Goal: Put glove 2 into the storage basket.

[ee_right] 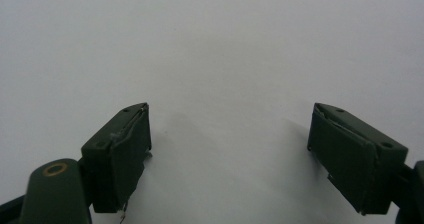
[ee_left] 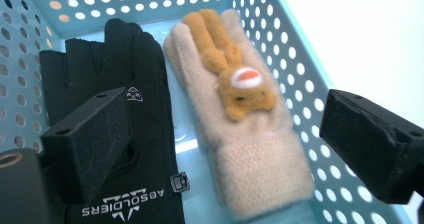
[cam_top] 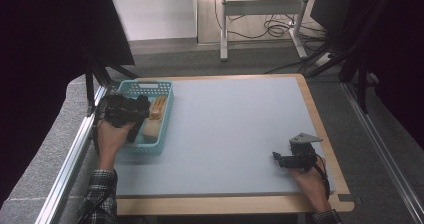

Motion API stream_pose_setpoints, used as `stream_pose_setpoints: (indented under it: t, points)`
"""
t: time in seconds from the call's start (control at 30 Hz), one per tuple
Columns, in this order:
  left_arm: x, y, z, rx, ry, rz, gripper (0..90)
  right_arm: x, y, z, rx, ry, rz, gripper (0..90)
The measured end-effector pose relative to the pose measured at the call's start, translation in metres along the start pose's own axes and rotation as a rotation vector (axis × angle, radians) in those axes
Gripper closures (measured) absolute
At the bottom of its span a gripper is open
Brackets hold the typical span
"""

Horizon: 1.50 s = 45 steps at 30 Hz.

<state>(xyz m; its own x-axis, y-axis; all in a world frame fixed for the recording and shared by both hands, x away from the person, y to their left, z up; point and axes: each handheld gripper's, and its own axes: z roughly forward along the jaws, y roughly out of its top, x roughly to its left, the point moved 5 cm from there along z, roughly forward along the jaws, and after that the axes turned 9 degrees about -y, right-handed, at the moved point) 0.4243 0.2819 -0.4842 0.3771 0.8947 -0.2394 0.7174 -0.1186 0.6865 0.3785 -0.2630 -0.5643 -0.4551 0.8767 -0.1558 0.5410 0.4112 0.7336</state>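
A turquoise perforated basket [cam_top: 164, 127] stands at the table's left edge. Inside it lie a black glove [ee_left: 125, 69] and, beside it, a cream knitted glove [ee_left: 250, 149] with an orange plush animal on its back [cam_top: 156, 115]. My left gripper [cam_top: 131, 115] hovers over the basket, its jaws wide apart above the two gloves with nothing between them [ee_left: 225, 139]. My right gripper [cam_top: 278, 158] rests low over the bare grey mat near the front right, jaws spread and empty [ee_right: 230, 149].
A grey mat [cam_top: 235, 129] covers the table, framed by a wooden rim [cam_top: 320, 129]. A metal rail [cam_top: 70, 159] runs along the left side. Beyond the far edge stand a desk frame [cam_top: 260, 14] and floor cables.
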Motion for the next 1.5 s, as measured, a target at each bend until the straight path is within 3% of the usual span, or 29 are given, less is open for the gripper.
stream_pose_setpoints:
  t: [0.1,0.27,0.57,0.7,1.03,1.5]
  points:
    - [-0.006,-0.004,-0.006,0.005,0.003,0.031,4.6,0.0,0.0,0.0,0.0,0.0,0.0,16.8]
    - [-0.013,-0.011,-0.012,-0.024,-0.021,0.045,4.0,0.0,0.0,0.0,0.0,0.0,0.0,16.8]
    - [-0.031,-0.014,-0.006,-0.041,-0.039,0.097,1.2,0.0,0.0,0.0,0.0,-0.001,-0.001,16.8]
    - [-0.039,-0.014,-0.004,-0.037,-0.035,0.128,0.7,0.0,0.0,0.0,0.0,-0.001,-0.001,16.8]
    - [-0.064,-0.007,-0.01,-0.087,-0.091,0.146,0.0,0.0,0.0,0.0,0.0,-0.001,-0.002,16.8]
    - [-0.099,-0.003,0.0,-0.078,-0.118,0.23,0.0,0.0,0.0,0.0,0.0,-0.001,-0.002,16.8]
